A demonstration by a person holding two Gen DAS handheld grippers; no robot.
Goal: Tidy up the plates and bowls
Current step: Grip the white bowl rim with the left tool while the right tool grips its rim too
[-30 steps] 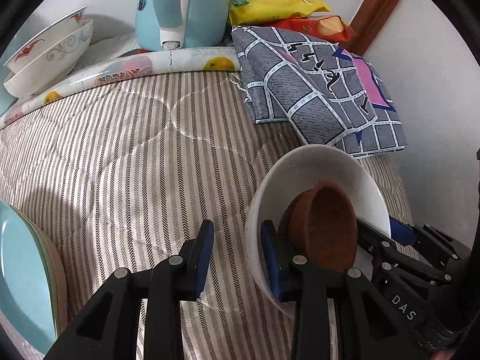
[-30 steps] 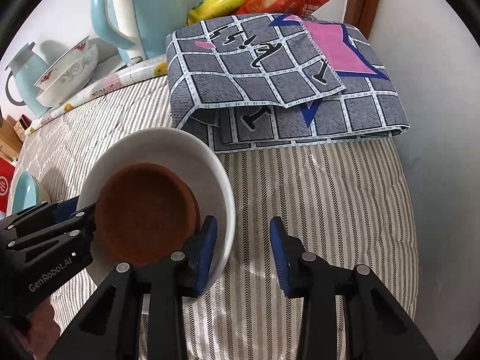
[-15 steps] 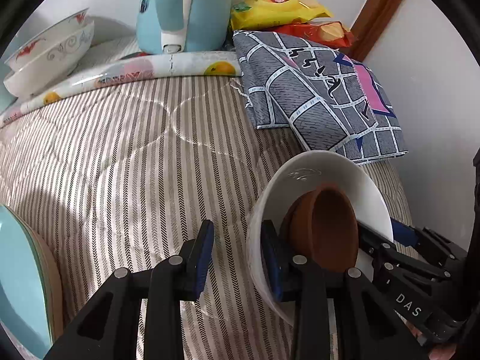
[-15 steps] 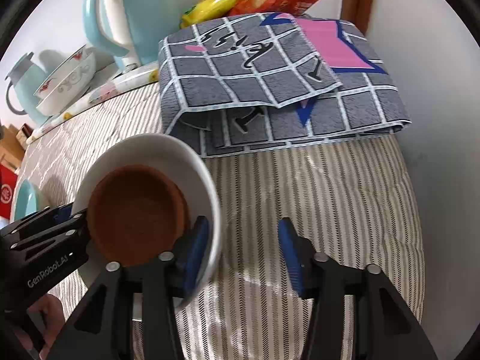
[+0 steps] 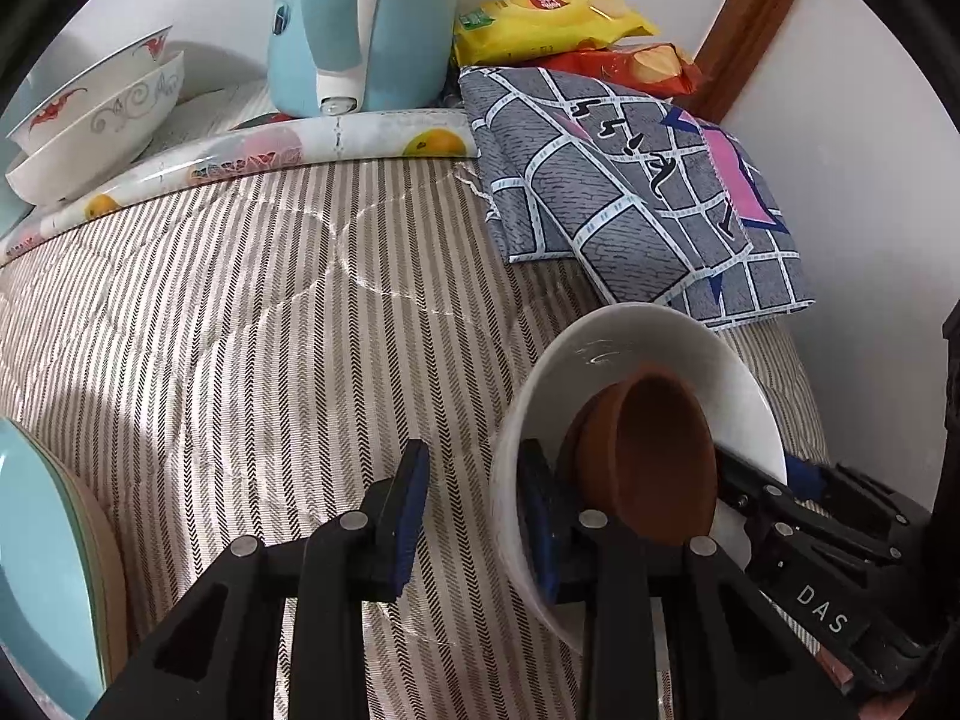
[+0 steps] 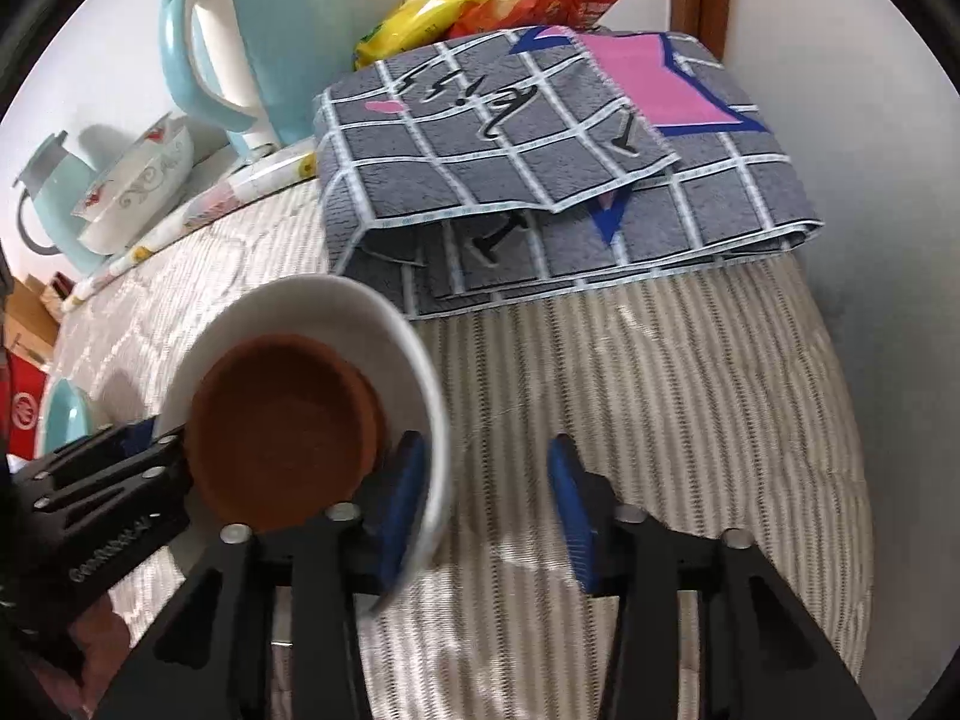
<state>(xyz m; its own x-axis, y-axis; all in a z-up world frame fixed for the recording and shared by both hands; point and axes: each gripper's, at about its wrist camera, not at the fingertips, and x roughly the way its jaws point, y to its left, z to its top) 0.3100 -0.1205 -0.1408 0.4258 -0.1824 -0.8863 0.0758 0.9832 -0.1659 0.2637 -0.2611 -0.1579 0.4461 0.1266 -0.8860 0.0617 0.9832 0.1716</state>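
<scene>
Nearest in the left wrist view, the left claw (image 5: 474, 510) stands with its jaws apart, straddling the near rim of a white bowl (image 5: 606, 360): one blue-padded finger lies outside the wall and the other inside, with a gap showing on the outer side. The bowl is tilted steeply, its mouth facing the camera, and a brown bowl (image 5: 654, 456) sits nested inside it. From the opposite side the right claw (image 6: 486, 492) also has its jaws wide apart; its left finger is inside the white bowl (image 6: 336, 312) against the rim, next to the brown bowl (image 6: 282, 438), while its right finger hangs free over the striped bedcover (image 6: 660, 384). Whether either pad presses the rim cannot be told. Low at the left edge sits a pale blue plate (image 5: 36, 570). Farther off, a folded grey checked cloth (image 5: 630, 198) lies on the bedcover, just beyond the white bowl. At the back, on a fruit-print mat (image 5: 252, 150), stand a light blue kettle (image 5: 360, 24) and two stacked patterned bowls (image 5: 102, 114), with snack bags (image 5: 546, 18) against the wall.
</scene>
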